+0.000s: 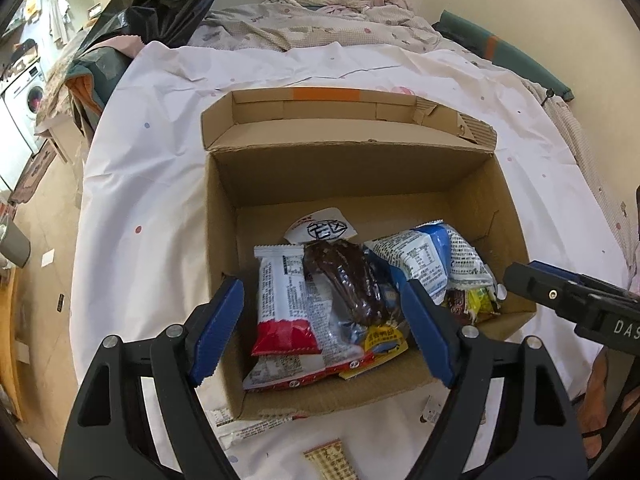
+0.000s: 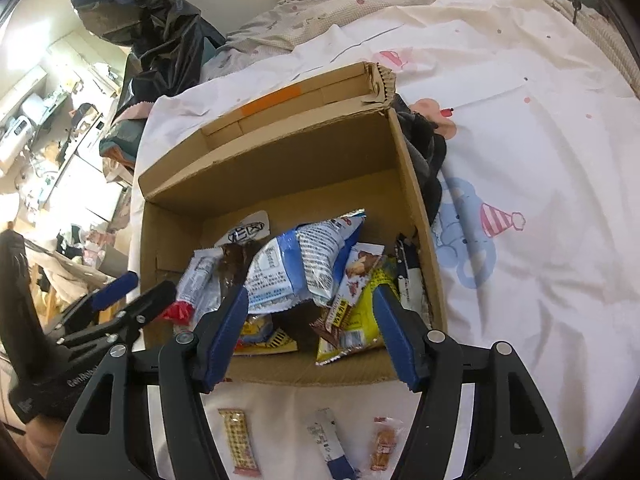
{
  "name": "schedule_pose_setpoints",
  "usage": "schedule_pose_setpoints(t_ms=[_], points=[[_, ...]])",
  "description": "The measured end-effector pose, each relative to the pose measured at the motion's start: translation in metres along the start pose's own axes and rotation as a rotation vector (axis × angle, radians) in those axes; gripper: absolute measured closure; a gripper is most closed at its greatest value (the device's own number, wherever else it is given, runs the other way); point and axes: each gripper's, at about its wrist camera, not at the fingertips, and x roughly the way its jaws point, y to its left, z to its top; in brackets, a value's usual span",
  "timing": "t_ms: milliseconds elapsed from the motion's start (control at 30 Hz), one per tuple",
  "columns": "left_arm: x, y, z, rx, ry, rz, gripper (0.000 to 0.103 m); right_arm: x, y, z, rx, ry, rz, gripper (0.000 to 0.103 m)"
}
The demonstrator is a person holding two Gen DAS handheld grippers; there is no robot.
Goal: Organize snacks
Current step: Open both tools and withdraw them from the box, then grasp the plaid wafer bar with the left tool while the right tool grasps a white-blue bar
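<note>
An open cardboard box [image 1: 224, 216] [image 2: 416, 200] stands on the white sheet and holds several snack packets: a red-and-white one [image 1: 286, 304], a dark chocolate one [image 1: 348, 284] and a blue-and-white bag [image 1: 428, 256] [image 2: 296, 260]. My left gripper [image 1: 324, 328] is open and empty over the box's near left part. My right gripper [image 2: 310, 332] is open and empty over the near right part, above a yellow packet [image 2: 360, 320]. Three small snacks lie on the sheet in front of the box: a tan wafer [image 2: 239, 440], a blue-tipped stick [image 2: 330, 440] and an orange packet [image 2: 384, 444].
The box sits on a bed with a white patterned sheet [image 2: 540, 160]. A dark garment [image 2: 424, 152] lies against the box's right side. A black plastic bag [image 1: 160, 4] and bedding lie behind. The floor drops off at the left [image 1: 44, 240].
</note>
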Motion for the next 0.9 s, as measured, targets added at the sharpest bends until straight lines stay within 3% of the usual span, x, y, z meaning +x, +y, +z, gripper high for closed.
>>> schedule_pose_setpoints(t_ms=[367, 433, 567, 700, 900], points=[[-0.021, 0.015, -0.023, -0.027, -0.004, 0.009, 0.024, -0.017, 0.000, -0.035, -0.024, 0.034, 0.028, 0.036], [-0.028, 0.019, -0.027, -0.029, -0.017, 0.009, 0.015, -0.019, -0.003, -0.044, -0.006, 0.049, 0.045, 0.036], [-0.039, 0.035, -0.036, -0.059, -0.018, 0.032, 0.014, -0.019, -0.008, -0.059, 0.022, 0.083, 0.088, 0.036], [-0.042, 0.059, -0.046, -0.134, 0.014, 0.050, 0.014, -0.002, -0.004, -0.075, 0.009, 0.182, 0.126, 0.035], [-0.038, 0.076, -0.076, -0.185, 0.090, 0.101, 0.014, 0.050, 0.005, -0.107, -0.084, 0.371, 0.018, 0.036]])
